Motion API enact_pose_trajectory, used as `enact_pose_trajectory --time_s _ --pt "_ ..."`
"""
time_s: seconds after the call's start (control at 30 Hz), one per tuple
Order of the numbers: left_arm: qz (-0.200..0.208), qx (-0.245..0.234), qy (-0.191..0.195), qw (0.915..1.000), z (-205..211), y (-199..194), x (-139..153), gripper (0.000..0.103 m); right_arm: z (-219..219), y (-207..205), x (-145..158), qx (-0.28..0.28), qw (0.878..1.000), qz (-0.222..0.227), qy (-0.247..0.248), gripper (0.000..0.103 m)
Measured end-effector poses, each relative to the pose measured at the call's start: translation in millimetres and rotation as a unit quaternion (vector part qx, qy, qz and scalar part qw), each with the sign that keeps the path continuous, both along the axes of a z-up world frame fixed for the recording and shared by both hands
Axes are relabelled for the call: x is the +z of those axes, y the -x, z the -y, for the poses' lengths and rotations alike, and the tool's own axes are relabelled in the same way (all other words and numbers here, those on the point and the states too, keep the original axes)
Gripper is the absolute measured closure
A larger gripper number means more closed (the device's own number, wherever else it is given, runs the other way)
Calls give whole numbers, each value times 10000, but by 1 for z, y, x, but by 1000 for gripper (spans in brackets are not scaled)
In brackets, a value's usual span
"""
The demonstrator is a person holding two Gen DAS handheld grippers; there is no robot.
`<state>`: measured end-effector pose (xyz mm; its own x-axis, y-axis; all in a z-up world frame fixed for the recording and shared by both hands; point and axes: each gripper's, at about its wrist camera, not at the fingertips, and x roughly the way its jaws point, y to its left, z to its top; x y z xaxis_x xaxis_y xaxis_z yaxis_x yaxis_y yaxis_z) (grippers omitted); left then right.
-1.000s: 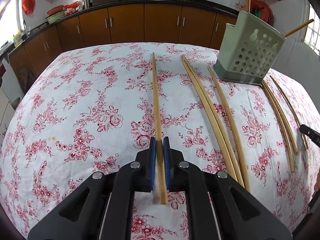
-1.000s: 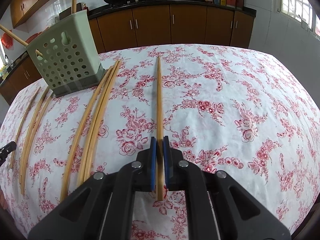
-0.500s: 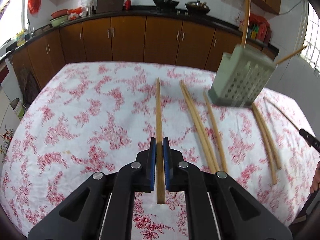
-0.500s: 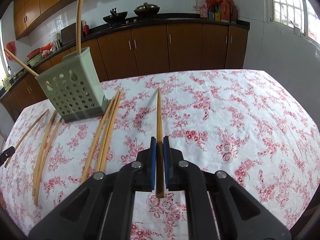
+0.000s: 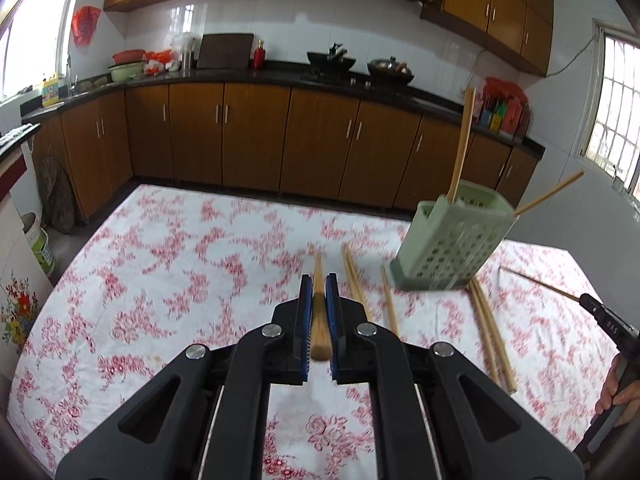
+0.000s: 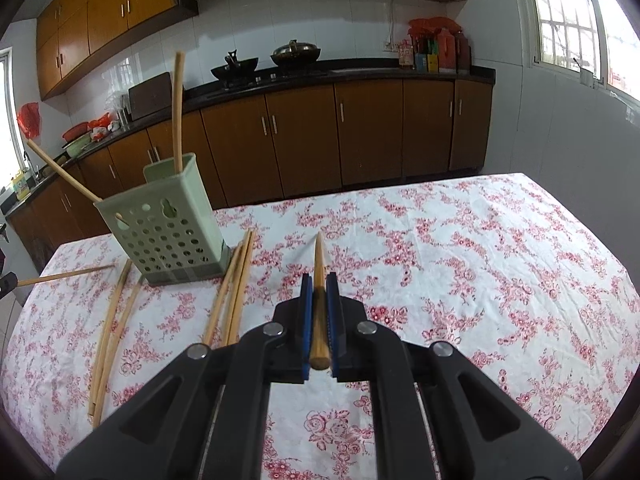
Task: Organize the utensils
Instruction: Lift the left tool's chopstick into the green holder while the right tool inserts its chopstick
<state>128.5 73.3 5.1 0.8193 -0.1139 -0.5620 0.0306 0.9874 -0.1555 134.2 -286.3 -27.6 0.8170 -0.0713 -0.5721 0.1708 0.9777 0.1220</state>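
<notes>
the table (image 6: 500,240), under a red-flowered cloth, fills both views, with brown kitchen cabinets (image 5: 248,136) behind it. on it stands the green perforated utensil holder (image 6: 168,232), already with 2 chopsticks leaning out of its open top. loose chopsticks lie around its base: 3 (image 6: 234,288) just beside one side and at least 2 (image 6: 114,320) on the other.

the left gripper (image 5: 319,312) is pinched tight on 1 chopstick (image 5: 318,280), butt end toward the camera, tip pointing out over the cloth. the right gripper (image 6: 319,312) is clamped the same way on another chopstick (image 6: 319,264). both sticks look lifted clear of the table.

the step in hand seems to be carrying each stick to the holder. to do it well, tip each stick upright, thin end down, above the opening before letting go, 1 hand at a time so the 2 do not cross. the 2 leaning sticks crowd the opening, and a low approach could knock the holder or the loose ones beside it.
</notes>
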Motion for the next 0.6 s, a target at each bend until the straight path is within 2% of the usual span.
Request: enact_pose_trajectory --time_s 0.33,0.6 --pt "440 47 83 9990 0 1 32 96 2 8 33 8 9987 503 -24 95" --pt "598 21 78 9982 2 2 44 96 0 10 52 64 9975 702 40 95"
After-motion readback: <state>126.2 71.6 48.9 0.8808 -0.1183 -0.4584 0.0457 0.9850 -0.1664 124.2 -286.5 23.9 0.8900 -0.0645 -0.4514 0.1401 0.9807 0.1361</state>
